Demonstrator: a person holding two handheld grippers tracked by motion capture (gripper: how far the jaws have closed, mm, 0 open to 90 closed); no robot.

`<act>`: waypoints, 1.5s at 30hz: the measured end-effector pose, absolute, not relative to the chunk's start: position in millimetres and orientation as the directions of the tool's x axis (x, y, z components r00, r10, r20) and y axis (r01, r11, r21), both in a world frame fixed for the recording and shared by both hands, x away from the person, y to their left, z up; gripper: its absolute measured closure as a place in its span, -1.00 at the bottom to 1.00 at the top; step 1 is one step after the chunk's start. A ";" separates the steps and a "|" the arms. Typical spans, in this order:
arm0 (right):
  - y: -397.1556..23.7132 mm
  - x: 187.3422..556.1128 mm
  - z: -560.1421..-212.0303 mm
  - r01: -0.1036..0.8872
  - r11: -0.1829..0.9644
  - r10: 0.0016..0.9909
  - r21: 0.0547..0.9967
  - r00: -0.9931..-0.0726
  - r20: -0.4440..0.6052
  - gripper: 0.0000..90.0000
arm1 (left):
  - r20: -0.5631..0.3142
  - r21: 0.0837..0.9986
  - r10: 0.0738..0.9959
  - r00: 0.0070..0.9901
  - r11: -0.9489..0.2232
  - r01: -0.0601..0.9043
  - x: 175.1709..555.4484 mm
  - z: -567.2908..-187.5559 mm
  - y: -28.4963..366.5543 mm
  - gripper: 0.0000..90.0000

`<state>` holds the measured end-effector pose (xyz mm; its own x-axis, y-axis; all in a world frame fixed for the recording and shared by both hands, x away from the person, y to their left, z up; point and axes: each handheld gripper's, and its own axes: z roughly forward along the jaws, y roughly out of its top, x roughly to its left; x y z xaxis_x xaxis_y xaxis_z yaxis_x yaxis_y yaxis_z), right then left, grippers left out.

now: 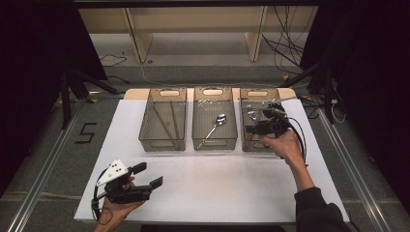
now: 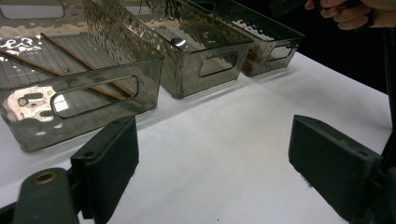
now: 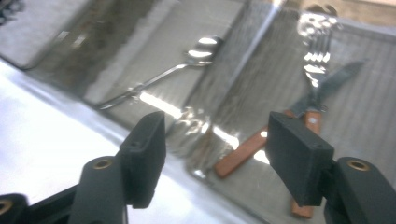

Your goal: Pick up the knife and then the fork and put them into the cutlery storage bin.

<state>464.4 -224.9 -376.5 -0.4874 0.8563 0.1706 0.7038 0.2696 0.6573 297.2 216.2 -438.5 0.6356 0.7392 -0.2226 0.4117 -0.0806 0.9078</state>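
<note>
Fork (image 3: 316, 56) and knife (image 3: 280, 126), both wooden-handled, are seen crossed in the right bin (image 1: 245, 140), at the frame's upper right, beyond the spread, empty right gripper (image 1: 252, 126). The left gripper (image 1: 147, 175), also spread, is kept over bare white table (image 1: 217, 188) at lower left.

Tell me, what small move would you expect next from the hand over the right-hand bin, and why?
Probably lifting the right gripper away from the smoky clear plastic bin: its jaws stand open with nothing between them, and the wooden-handled fork and knife already lie inside.
</note>
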 end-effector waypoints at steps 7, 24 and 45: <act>-218.9 432.3 -374.5 0.640 0.270 0.820 0.720 -0.545 0.177 -0.31 | -0.227 0.906 0.738 0.635 -0.079 0.416 297.4 -438.7 216.0 -0.65; -221.9 368.6 -389.4 0.534 0.227 0.770 0.815 -0.610 0.185 -0.46 | -0.230 0.905 0.735 0.638 -0.080 0.418 298.2 -438.9 216.1 -0.65; -228.3 322.8 -424.0 0.475 0.184 0.749 0.860 -0.635 0.190 -0.56 | -0.239 0.900 0.720 0.652 -0.089 0.428 300.3 -440.0 213.3 -0.65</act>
